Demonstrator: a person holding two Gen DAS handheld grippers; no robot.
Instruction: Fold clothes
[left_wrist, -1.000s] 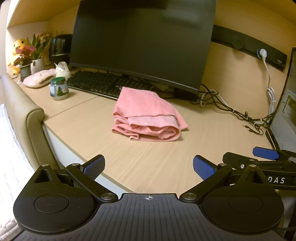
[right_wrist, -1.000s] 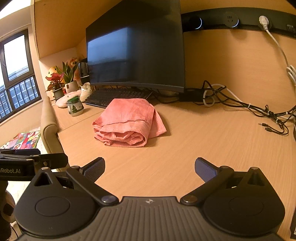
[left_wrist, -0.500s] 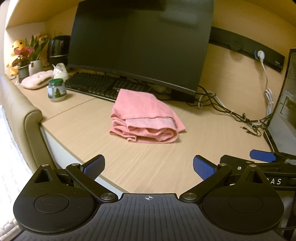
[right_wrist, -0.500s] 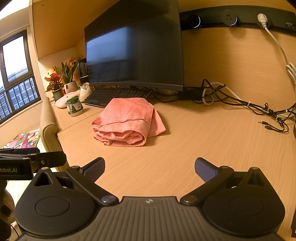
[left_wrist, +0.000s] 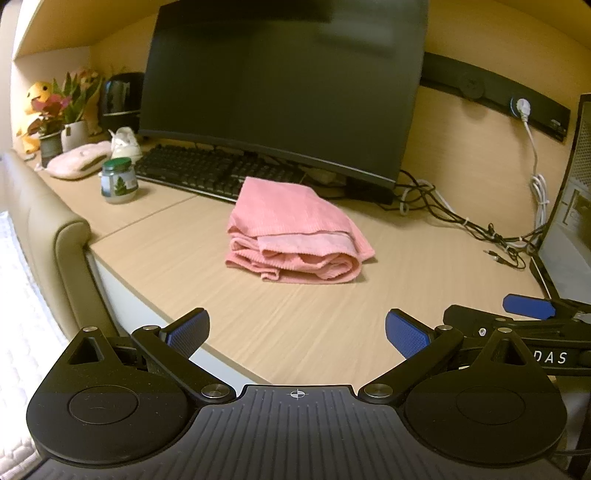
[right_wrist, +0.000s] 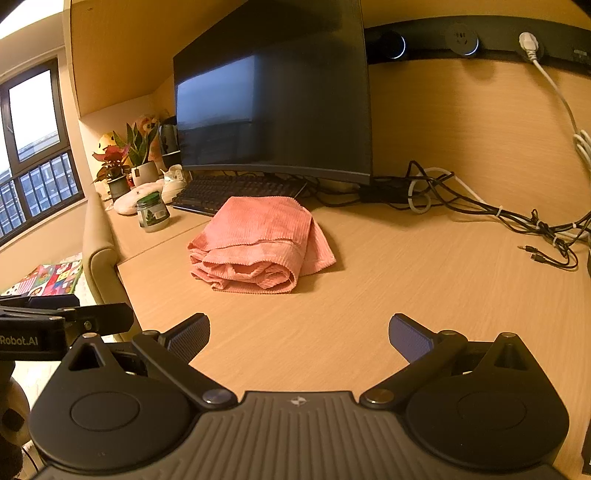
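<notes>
A pink ribbed garment (left_wrist: 295, 232) (right_wrist: 258, 243) lies folded in a thick bundle on the wooden desk (left_wrist: 314, 325), just in front of the keyboard. My left gripper (left_wrist: 295, 332) hovers over the desk's near edge, well short of the bundle, open with nothing between its blue pads. My right gripper (right_wrist: 299, 338) is also back from the garment, open and empty. In the left wrist view the right gripper's blue fingertip (left_wrist: 528, 307) shows at the right edge. The left gripper's black body (right_wrist: 66, 321) shows at the left of the right wrist view.
A large dark monitor (left_wrist: 284, 88) and a black keyboard (left_wrist: 207, 173) stand behind the garment. A green-lidded jar (left_wrist: 118, 181), potted plants (left_wrist: 70, 114) and a plush toy sit at the far left. Tangled cables (left_wrist: 461, 218) lie at the right beside a computer case (left_wrist: 572, 229). A padded chair arm (left_wrist: 62, 251) borders the desk's left edge.
Both grippers have drifted slightly backward and shifted their view; the garment sits a little farther away. It has not moved, and both grippers stayed open.
</notes>
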